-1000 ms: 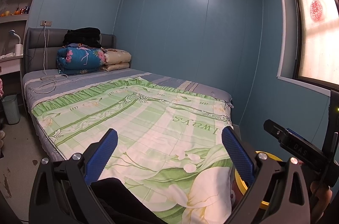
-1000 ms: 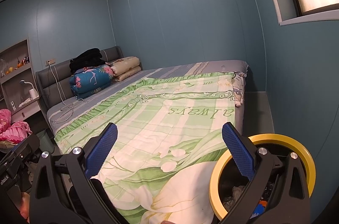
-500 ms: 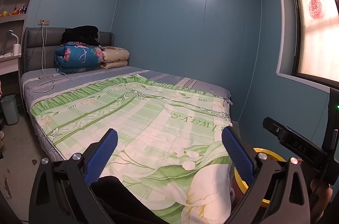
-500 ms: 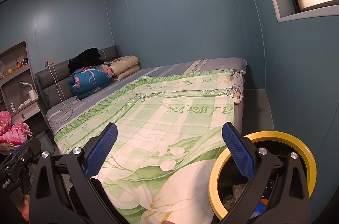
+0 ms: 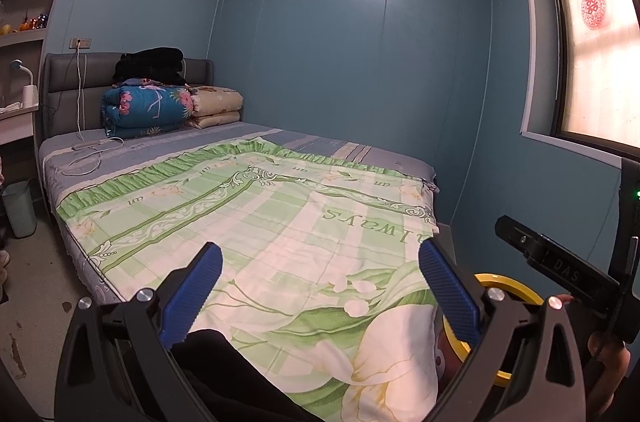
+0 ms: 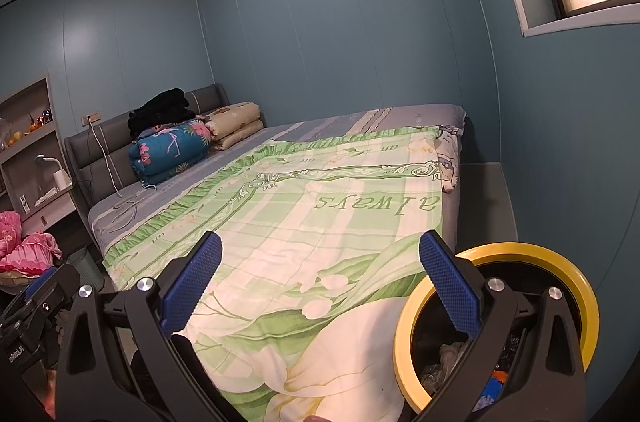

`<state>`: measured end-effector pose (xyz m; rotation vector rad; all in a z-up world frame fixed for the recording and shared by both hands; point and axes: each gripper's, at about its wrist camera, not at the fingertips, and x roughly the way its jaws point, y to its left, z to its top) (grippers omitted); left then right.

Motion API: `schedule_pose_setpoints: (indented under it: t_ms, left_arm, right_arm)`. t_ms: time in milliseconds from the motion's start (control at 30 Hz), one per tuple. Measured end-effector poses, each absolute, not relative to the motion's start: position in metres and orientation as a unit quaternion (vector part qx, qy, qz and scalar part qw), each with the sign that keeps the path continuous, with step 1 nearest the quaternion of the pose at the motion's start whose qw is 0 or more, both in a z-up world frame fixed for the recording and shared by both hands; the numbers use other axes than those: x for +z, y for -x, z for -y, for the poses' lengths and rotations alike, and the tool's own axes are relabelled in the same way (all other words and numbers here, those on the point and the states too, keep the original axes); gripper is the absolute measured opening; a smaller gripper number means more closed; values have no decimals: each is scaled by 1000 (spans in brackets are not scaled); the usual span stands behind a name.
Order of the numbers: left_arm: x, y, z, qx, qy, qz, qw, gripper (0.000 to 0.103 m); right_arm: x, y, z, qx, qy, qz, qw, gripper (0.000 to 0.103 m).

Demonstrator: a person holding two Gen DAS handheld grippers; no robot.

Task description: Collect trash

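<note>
A trash bin with a yellow rim (image 6: 576, 286) stands on the floor at the foot of the bed, with crumpled wrappers (image 6: 452, 354) inside. Its rim (image 5: 504, 282) shows low at the right in the left wrist view. My right gripper (image 6: 320, 286) hangs open over the bed's near end, its right finger crossing the bin's rim, nothing between the pads. My left gripper (image 5: 320, 286) is open too, empty, above the green flowered quilt (image 5: 256, 222). The right-hand tool (image 5: 560, 270) and a hand (image 5: 608, 358) appear at the lower right of the left wrist view.
The bed (image 6: 280, 182) fills the room's middle, with folded bedding (image 5: 148, 106) and a charging cable (image 5: 88, 150) near the headboard. A small pale bin (image 5: 18, 206) stands on the floor at the left. A shelf and desk lamp (image 6: 52, 166) sit at the far left.
Both views have drifted slightly; the bed and headboard slid a little leftward in frame. Both grippers stayed open and empty.
</note>
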<state>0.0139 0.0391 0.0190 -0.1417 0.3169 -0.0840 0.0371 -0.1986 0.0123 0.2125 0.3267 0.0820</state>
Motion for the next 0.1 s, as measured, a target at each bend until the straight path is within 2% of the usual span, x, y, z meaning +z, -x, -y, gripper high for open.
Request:
schedule_pose_setpoints:
  t_ms: [100]
  left_arm:
    - [19, -14, -39, -42, 70, -159, 984, 95]
  right_arm:
    - [12, -37, 199, 41, -106, -162, 980, 95]
